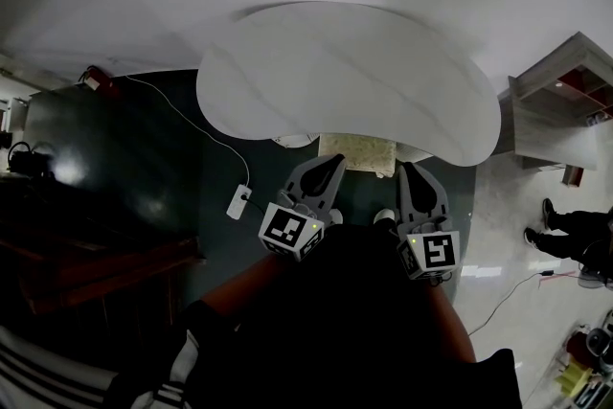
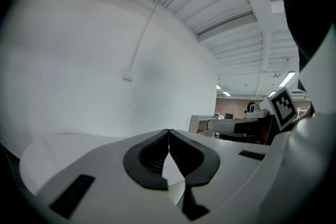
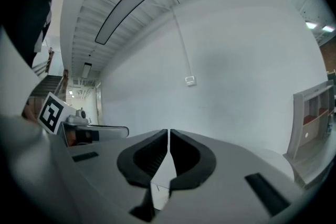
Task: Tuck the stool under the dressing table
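Clenched on nothing, the left gripper (image 1: pixel 333 164) and right gripper (image 1: pixel 410 170) should be pushing the mid-frame stool (image 1: pixel 356 151) evenly under the table (image 1: pixel 335 72).

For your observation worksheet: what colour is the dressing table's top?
White, with faint grey streaks; the dressing table top shows best in the head view.

Stool (image 1: pixel 359 151) sat partly under the bench (image 1: pixel 345 77). Power strip (image 1: pixel 238 201) lay on the floor (image 1: pixel 144 139) to its left, shelf unit (image 1: pixel 560 105) right.
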Tool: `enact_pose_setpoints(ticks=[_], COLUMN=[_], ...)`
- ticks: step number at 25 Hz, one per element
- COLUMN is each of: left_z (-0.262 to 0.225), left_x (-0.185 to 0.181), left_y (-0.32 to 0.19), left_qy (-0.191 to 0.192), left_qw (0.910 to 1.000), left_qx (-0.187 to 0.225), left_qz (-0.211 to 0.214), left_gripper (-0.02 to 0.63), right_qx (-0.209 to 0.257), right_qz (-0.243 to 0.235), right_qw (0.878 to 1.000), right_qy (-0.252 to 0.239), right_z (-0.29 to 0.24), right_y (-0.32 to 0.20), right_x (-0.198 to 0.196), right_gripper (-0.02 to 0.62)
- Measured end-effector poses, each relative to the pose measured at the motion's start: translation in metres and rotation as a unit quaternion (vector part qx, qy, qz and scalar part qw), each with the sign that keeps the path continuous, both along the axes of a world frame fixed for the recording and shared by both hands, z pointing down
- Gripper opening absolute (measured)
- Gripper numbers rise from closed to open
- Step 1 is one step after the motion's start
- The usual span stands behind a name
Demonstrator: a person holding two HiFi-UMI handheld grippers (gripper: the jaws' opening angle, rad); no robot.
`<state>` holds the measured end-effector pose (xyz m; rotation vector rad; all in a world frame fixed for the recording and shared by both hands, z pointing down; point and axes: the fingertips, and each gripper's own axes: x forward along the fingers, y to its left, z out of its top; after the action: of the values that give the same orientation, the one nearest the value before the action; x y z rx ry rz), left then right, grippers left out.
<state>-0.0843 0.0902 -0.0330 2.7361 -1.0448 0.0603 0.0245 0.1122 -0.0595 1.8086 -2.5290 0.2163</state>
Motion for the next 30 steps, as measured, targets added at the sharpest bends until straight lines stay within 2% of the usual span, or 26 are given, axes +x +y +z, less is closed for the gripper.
enact_pose_setpoints(ticks=[6,9,14,19,25,30], left_z=[0.003,-0.005,-0.009,-0.015,-0.009,-0.009], left_x=[-0.010,-0.011,-0.010,-0.010,-0.021,-0.021], left_y=[0.002,0.004,0.006,0.009,0.017,0.024], left_qy=[0.001,0.012,0.007,0.014,0.022,0.026], left_qw=[0.9998,0.9996,0.9991,0.9986,0.9989,0.9983], left_qx=[0.017,0.025,0.041,0.050,0.041,0.047], left_qz=[0.007,0.007,0.011,0.012,0.010,0.024], left_gripper=[0.015,0.016,0.015,0.015,0.016,0.015], right_qx=[0.029,0.033,0.037,0.029,0.015,0.014], right_qz=[-0.011,-0.008,-0.006,0.007,-0.006,0.008], right_qw=[0.999,0.999,0.999,0.999,0.999,0.999], right_qy=[0.025,0.030,0.031,0.032,0.036,0.033], right_z=[-0.009,-0.009,-0.011,-0.002,0.007,0.005], right_y=[0.005,0.006,0.008,0.010,0.020,0.026], right_x=[-0.020,-0.024,-0.026,-0.022,-0.041,-0.041], right_gripper=[0.037,0.037,0.037,0.037,0.037,0.037])
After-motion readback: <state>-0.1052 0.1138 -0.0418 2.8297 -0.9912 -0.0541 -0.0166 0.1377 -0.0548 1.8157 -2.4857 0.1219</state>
